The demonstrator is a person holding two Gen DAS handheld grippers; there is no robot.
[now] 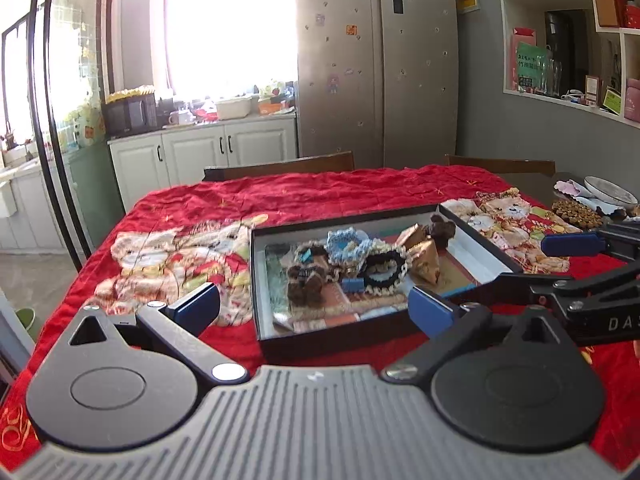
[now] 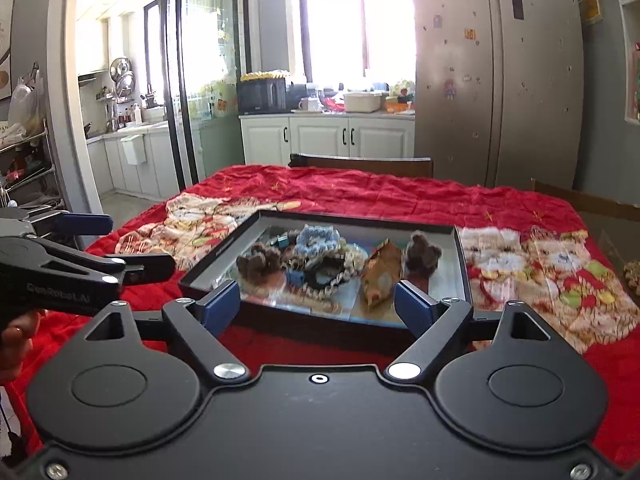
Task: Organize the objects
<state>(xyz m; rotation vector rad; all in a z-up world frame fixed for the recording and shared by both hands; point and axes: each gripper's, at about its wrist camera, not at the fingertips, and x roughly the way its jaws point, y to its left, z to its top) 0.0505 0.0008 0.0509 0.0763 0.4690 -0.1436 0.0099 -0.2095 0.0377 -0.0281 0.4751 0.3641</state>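
Both claws hover empty and spread wide: left claw (image 1: 316, 306), right claw (image 2: 318, 306). The black tray (image 2: 208, 268) sits on the red-quilted tabletop (image 2: 360, 192) just ahead of both, holding scrunchies (image 2: 322, 270), a gold candy wrapper (image 2: 380, 276) and a brown plush bear (image 2: 422, 256). Looks like the pause after a drop; sorting seems nearly done. Next move probably calls for spotting any stray item. The tray's long axis runs across the right claw's view, skewed diagonally for the left.
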